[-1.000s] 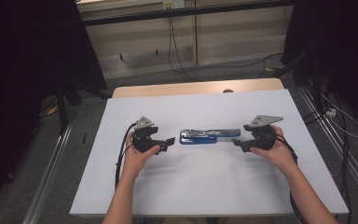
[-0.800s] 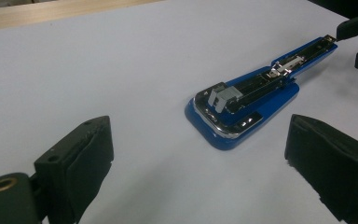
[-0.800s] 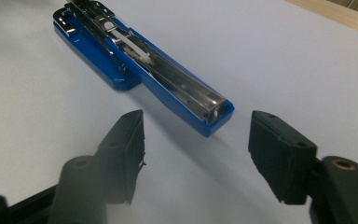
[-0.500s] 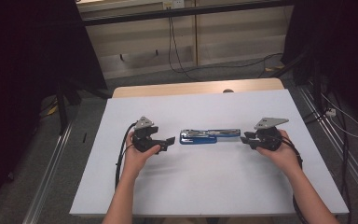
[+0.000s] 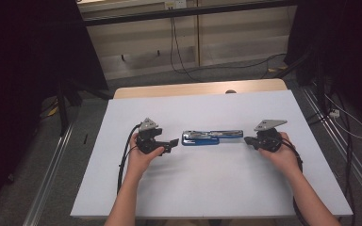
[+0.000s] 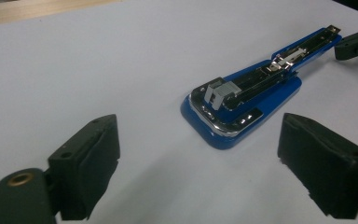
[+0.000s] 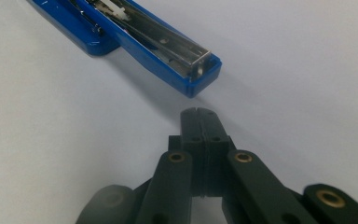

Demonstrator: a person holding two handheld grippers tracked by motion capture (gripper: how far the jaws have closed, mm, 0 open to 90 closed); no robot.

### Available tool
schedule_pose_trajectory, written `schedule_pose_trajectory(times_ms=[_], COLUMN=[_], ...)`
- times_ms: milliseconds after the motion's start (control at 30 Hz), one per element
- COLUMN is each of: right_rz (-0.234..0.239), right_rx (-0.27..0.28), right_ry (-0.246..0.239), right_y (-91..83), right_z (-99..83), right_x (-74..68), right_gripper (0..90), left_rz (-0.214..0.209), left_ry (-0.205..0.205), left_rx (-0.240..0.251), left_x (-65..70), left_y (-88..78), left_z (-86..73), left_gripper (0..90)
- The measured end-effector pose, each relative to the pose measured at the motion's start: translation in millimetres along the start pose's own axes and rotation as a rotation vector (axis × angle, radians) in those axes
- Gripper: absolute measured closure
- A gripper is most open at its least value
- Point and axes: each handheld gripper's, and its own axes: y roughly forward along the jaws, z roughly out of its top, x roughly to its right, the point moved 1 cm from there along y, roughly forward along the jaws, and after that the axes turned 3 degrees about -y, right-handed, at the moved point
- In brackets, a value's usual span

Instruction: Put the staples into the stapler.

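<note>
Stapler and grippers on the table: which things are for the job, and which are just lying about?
For the job: blue stapler, opened out flat; left gripper, jaws open; right gripper, jaws shut, empty.

Just lying about: black cables on the floor beyond the white table.

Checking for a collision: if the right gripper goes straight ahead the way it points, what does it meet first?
Probably the stapler: its blue end lies just beyond the right gripper, whose jaws are shut on nothing. The line looks slightly off centre, so contact may be glancing.

high: above, looking down | gripper views: low, close, facing inward | shared: stapler
</note>
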Motion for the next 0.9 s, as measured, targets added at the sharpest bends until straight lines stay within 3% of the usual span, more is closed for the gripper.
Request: schedule_pose_trajectory(times_ms=[100,167,200,333,467,533,633,700,900], right_rz=[0.000,0.000,0.001,-0.003,0.000,0.001,0.003,0.002,0.004], right_rx=[-0.006,-0.008,-0.009,-0.009,-0.007,-0.009,-0.009,-0.011,-0.010], right_ry=[0.002,0.003,0.005,0.008,0.011,0.008,0.011,0.010,0.009], right_y=[2.0,3.3,3.9,4.5,4.6,4.8,5.0,5.0,5.4], right_z=[-0.1,-0.3,-0.4,0.1,-0.3,-0.1,0.2,0.4,0.5], right_x=[0.0,-0.1,0.0,-0.2,0.1,0.2,0.4,0.2,0.3], right_gripper=[90.0,90.0,90.0,90.0,90.0,90.0,90.0,90.0,90.0], left_rz=[0.015,0.037,0.036,0.015,-0.053,-0.087,-0.106,-0.102,-0.106], left_ry=[-0.043,-0.025,-0.017,-0.002,0.033,0.049,0.064,0.087,0.106], left_rx=[-0.014,-0.030,-0.034,-0.028,-0.029,-0.033,-0.039,-0.047,-0.047], left_x=[-0.7,-0.5,-0.1,3.4,12.9,18.1,24.6,27.2,30.8], left_y=[4.0,8.0,10.0,17.8,21.5,23.9,29.2,32.8,42.6], left_z=[-1.6,-2.8,-3.2,-2.0,-0.4,0.1,0.1,0.5,0.4], left_gripper=[27.6,37.3,46.4,69.0,84.1,88.0,89.8,90.0,90.0])
